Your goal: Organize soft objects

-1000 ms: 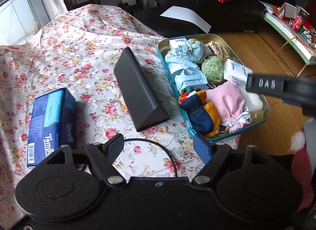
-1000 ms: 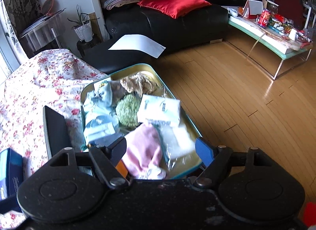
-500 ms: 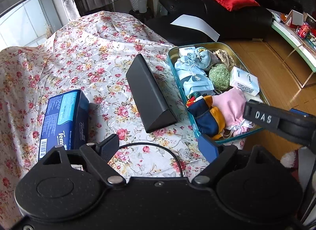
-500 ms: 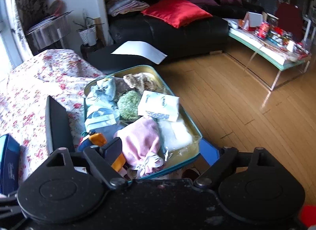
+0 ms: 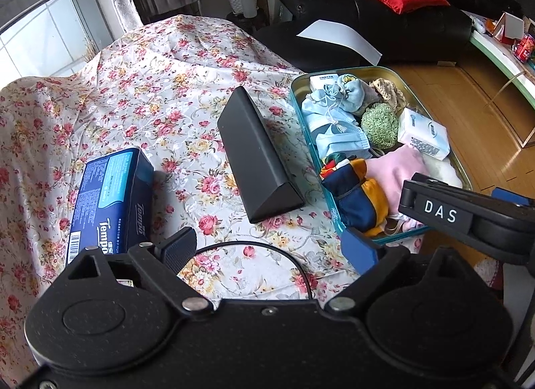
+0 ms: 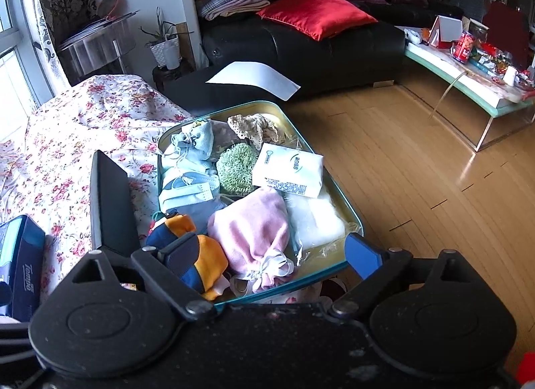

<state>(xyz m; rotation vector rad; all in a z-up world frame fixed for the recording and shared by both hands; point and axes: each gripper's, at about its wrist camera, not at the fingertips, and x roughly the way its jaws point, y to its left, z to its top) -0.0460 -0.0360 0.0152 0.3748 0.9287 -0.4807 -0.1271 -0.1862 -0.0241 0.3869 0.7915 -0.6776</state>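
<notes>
Both grippers are up and empty. The left gripper (image 5: 274, 248) hangs with its fingers spread wide and nothing between them, only flowered tablecloth (image 5: 140, 94) and a loop of black cable (image 5: 267, 248) showing through the gap. The right gripper (image 6: 271, 255) is just as wide open and holds nothing; it sits above the near end of the teal tin (image 6: 347, 201).

The tin looks well packed. Just ahead of the right gripper's fingers lies the pink pouch (image 6: 250, 228), with the navy-and-orange bundle (image 6: 200, 255) partly behind the left finger. Beyond those sit the white tissue pack (image 6: 289, 171), the green knitted ball (image 6: 235, 168), the pale blue masks (image 6: 187, 191) and the blue drawstring bag (image 6: 200, 143), with a cream crochet piece (image 6: 254, 126) at the far end.

Outside the tin, ahead of the left gripper's fingers, lies the black wedge-shaped case (image 5: 257, 158), and off beyond its left finger the blue Tempo tissue box (image 5: 110, 195). Those look rigid, so my read is the sorting is nearly finished. If anything is left, it's tidying the tin, or perhaps that tissue box.
</notes>
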